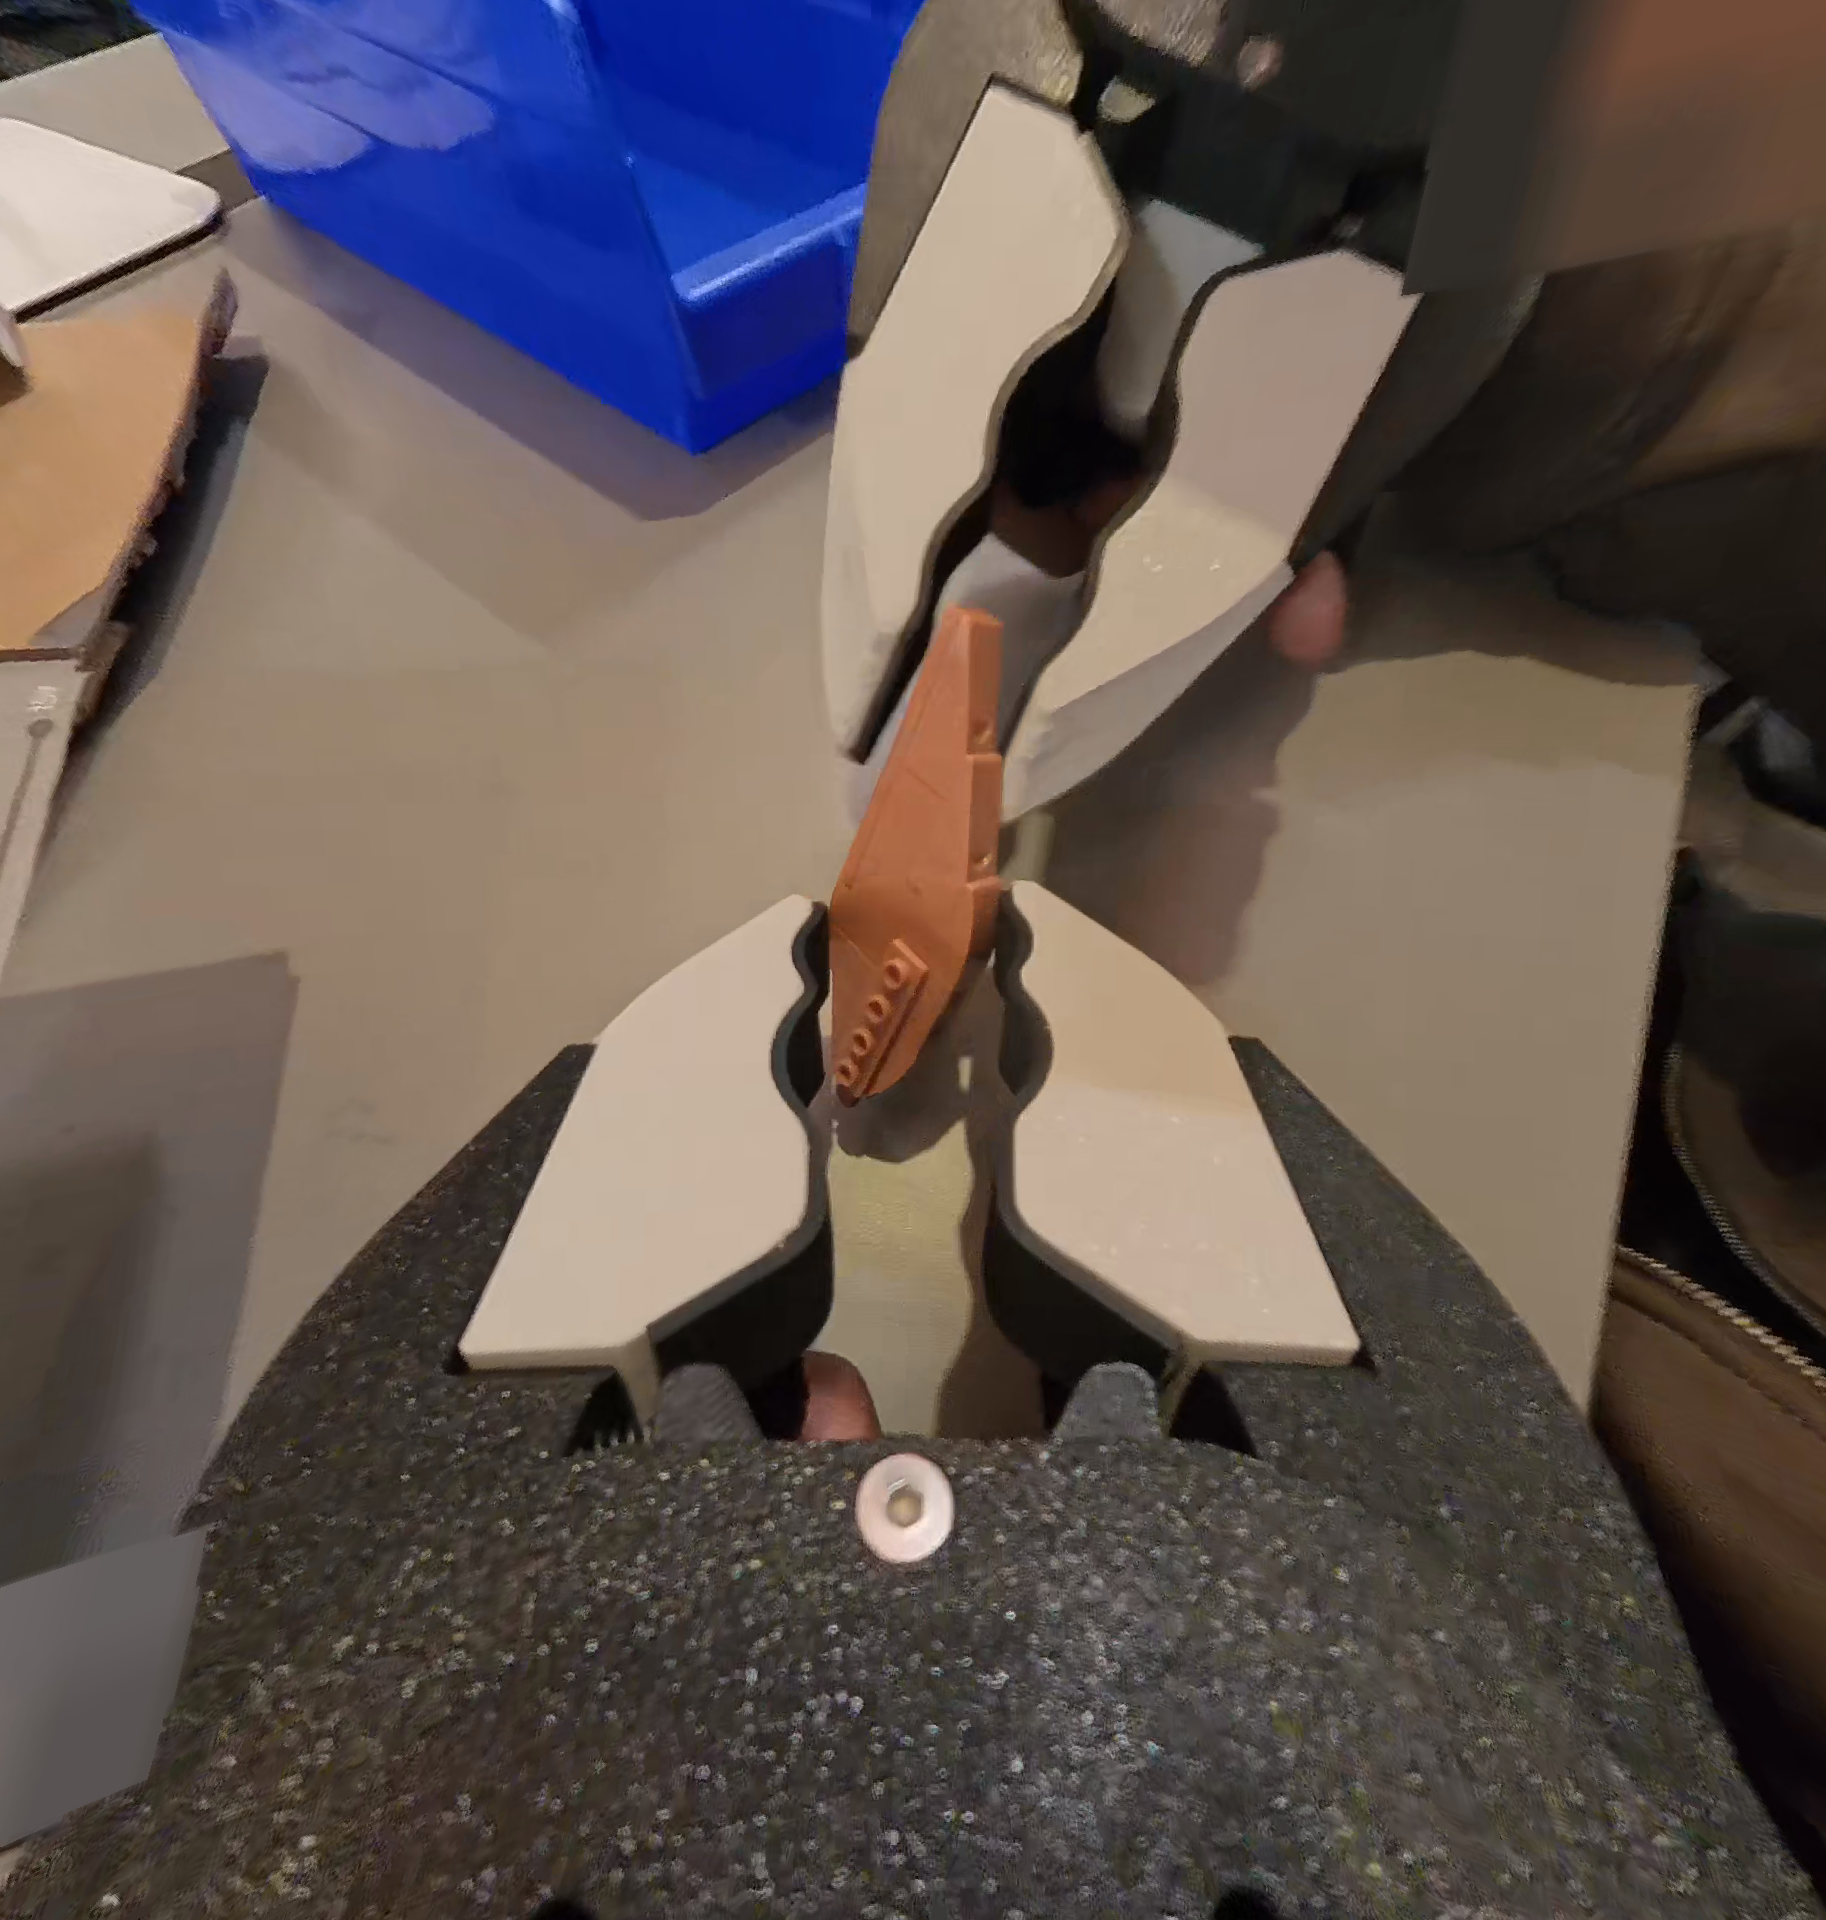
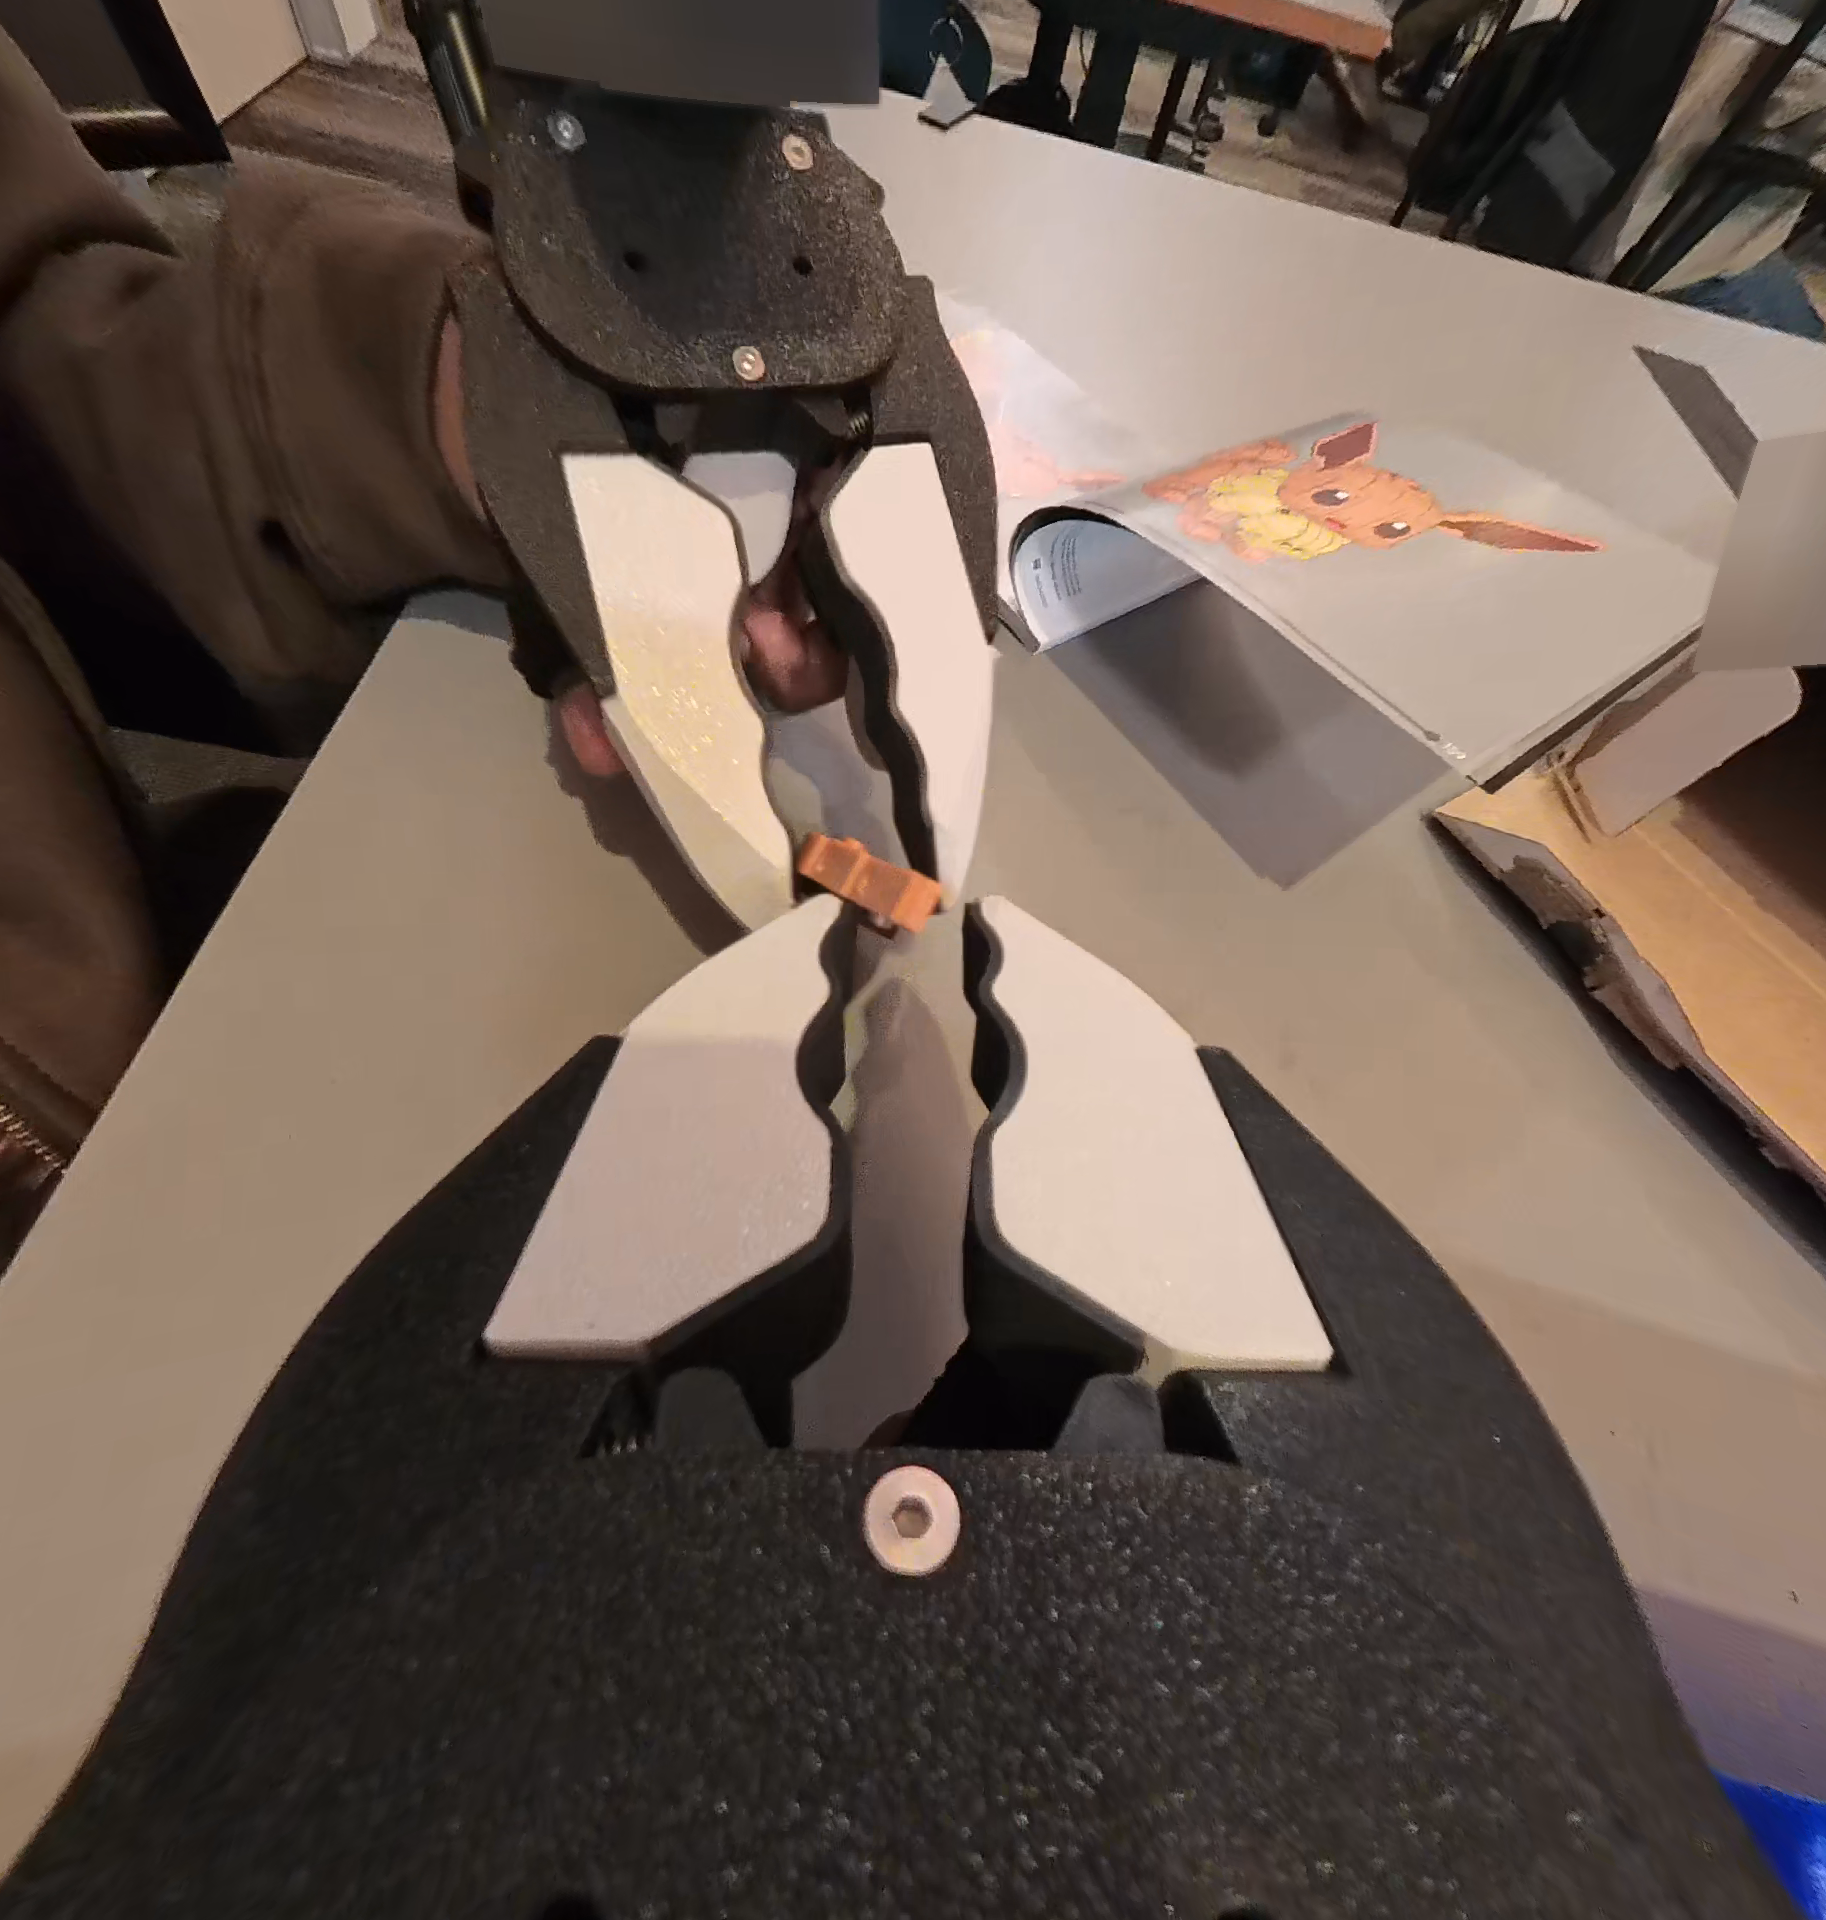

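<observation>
An orange brick piece (image 1: 919, 831), a long tapering plate with a studded strip on it, hangs in the air above the grey table (image 1: 473, 727) between my two grippers. My left gripper (image 1: 914, 914) is shut on its wide lower end, and both pads touch it. My right gripper (image 1: 940, 769) comes in from above, and its fingertips close on the narrow upper end. In the right wrist view the piece (image 2: 867, 883) shows end-on. There it spans the left gripper's (image 2: 869, 873) fingertips, just beyond my right gripper's (image 2: 901, 914) own tips.
A blue bin (image 1: 576, 208) stands at the back of the table. A torn cardboard box (image 1: 57, 468) lies to the left and also shows in the right wrist view (image 2: 1719, 987). An open booklet (image 2: 1356, 540) lies beyond the grippers. A person's brown sleeve (image 2: 213, 416) and the table edge are at the left. The tips of both grippers are at nearly the same place.
</observation>
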Action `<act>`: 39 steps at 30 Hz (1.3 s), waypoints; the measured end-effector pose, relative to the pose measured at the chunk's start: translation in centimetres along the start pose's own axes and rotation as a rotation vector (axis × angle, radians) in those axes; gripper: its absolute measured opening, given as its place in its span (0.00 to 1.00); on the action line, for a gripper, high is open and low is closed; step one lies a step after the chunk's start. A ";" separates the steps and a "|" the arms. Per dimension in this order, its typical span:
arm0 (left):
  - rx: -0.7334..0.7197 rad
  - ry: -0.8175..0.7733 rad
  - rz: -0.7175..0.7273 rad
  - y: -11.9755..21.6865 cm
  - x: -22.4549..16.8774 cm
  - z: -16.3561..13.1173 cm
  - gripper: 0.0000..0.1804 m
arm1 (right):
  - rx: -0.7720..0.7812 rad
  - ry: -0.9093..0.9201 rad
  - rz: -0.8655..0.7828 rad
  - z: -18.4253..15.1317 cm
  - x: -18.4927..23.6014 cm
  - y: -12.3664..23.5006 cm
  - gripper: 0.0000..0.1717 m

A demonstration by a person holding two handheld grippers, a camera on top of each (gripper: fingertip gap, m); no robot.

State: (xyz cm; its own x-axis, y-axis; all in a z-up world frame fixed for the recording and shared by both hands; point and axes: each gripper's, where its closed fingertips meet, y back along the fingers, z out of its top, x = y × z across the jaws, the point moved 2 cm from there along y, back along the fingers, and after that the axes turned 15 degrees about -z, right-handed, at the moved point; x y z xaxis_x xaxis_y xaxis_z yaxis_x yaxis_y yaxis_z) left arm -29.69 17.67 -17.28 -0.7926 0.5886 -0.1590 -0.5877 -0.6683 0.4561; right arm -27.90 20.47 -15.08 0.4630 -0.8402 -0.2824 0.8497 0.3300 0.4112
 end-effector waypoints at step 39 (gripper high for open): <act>-0.592 0.388 -0.264 3.1 0.8 4.4 0.09 | -0.227 -0.469 0.105 3.2 -1.9 0.8 0.15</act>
State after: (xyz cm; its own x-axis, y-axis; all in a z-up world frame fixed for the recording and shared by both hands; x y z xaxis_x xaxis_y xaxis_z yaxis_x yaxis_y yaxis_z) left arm -31.43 18.04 -12.18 -0.5491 0.6340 -0.5445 -0.6682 -0.7244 -0.1696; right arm -28.92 20.93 -11.49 0.4302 -0.8826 0.1895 0.8621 0.4639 0.2040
